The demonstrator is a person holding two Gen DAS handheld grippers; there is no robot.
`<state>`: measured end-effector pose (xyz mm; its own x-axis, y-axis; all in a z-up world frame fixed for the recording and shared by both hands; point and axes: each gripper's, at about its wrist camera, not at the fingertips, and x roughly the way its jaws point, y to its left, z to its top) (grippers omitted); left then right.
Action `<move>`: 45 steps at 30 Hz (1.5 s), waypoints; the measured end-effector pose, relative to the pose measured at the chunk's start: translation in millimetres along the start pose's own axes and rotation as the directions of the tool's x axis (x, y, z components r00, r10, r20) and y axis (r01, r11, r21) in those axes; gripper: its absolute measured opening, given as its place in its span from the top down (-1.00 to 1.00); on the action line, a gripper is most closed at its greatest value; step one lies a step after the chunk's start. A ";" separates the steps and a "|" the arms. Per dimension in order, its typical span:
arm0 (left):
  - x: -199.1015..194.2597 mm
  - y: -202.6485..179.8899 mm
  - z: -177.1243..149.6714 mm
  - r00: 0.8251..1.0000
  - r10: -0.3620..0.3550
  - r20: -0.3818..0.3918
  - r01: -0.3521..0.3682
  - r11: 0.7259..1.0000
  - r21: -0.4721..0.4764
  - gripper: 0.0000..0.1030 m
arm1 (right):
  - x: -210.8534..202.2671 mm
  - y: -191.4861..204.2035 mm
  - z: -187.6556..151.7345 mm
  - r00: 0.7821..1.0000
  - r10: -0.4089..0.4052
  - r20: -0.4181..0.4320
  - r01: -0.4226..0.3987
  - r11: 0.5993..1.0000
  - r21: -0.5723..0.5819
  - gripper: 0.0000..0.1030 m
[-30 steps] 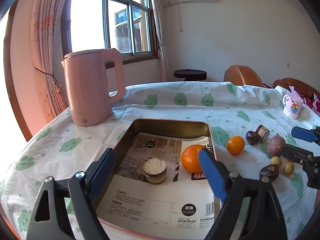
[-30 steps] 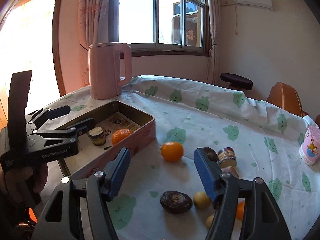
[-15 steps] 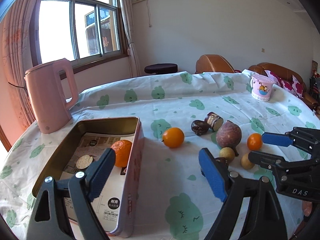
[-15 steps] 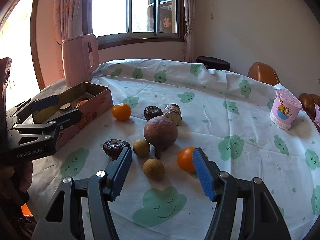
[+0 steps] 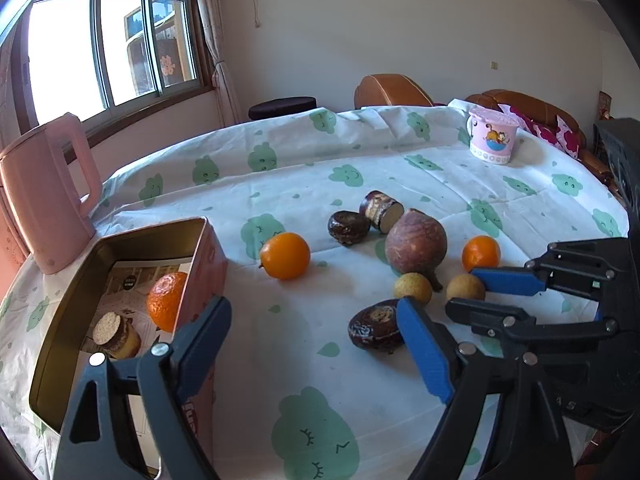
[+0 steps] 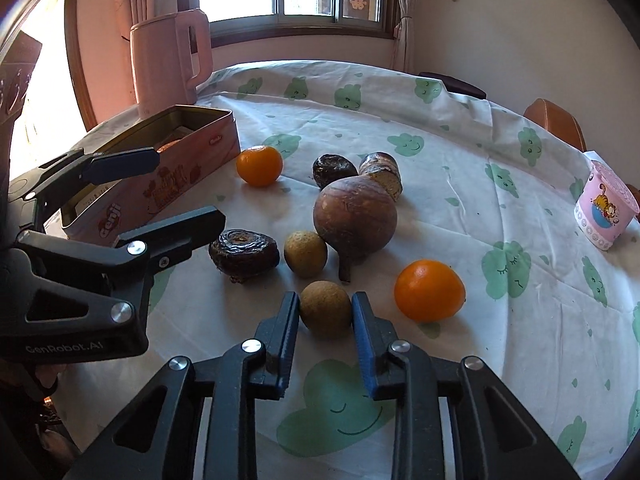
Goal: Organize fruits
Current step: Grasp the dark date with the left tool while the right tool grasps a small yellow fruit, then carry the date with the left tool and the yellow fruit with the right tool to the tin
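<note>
Left wrist view: the left claw [image 5: 316, 344] hangs spread and empty beside the tin [image 5: 120, 240]; its right finger nearly touches the dark fruit [image 5: 374, 330] and could nudge it.

Right wrist view: the right claw [image 6: 325, 312] is clamped on a small brown fruit [image 6: 325, 310], well right of the tin [image 6: 168, 184]. The round skin may slip when lifted, knocking the nearby orange [image 6: 429, 290] across the bench [image 6: 460, 160].

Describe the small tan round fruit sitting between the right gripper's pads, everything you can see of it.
The small tan fruit is round, with a dull, slightly rough brownish-yellow skin, whole and unpeeled. It rests on the tablecloth, clamped between the blue pads of the right gripper, one pad on each flank. A similar fruit lies just beyond it, apart; an orange sits to its right, not touching.
</note>
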<state>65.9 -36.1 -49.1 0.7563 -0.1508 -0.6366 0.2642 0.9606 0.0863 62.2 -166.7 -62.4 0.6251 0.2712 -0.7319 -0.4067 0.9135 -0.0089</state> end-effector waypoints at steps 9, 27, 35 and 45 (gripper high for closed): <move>18.4 -19.7 4.2 0.994 -0.070 -0.082 0.074 0.996 0.045 -0.46 | -17.6 -17.7 14.5 0.993 -0.080 0.089 0.072 0.994 0.081 0.45; 14.4 -10.2 3.0 0.997 -0.064 -0.053 0.064 0.998 -0.006 0.20 | -22.3 -17.1 10.9 0.982 -0.026 0.186 0.011 0.997 0.081 0.44; 2.2 -1.3 3.3 1.000 -0.012 0.018 0.012 0.999 -0.040 0.20 | -23.3 -22.5 10.5 0.980 0.000 0.198 -0.020 0.995 0.100 0.44; -10.9 3.4 1.5 0.996 0.033 0.085 -0.027 0.997 -0.067 0.20 | -31.6 -20.8 7.9 0.971 -0.013 0.240 -0.010 0.996 0.093 0.44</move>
<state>59.4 -31.6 -40.7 0.8125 -0.1386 -0.5663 0.2031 0.9778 0.0520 56.1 -191.8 -33.7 0.7719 0.3246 -0.5467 -0.3491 0.9350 0.0622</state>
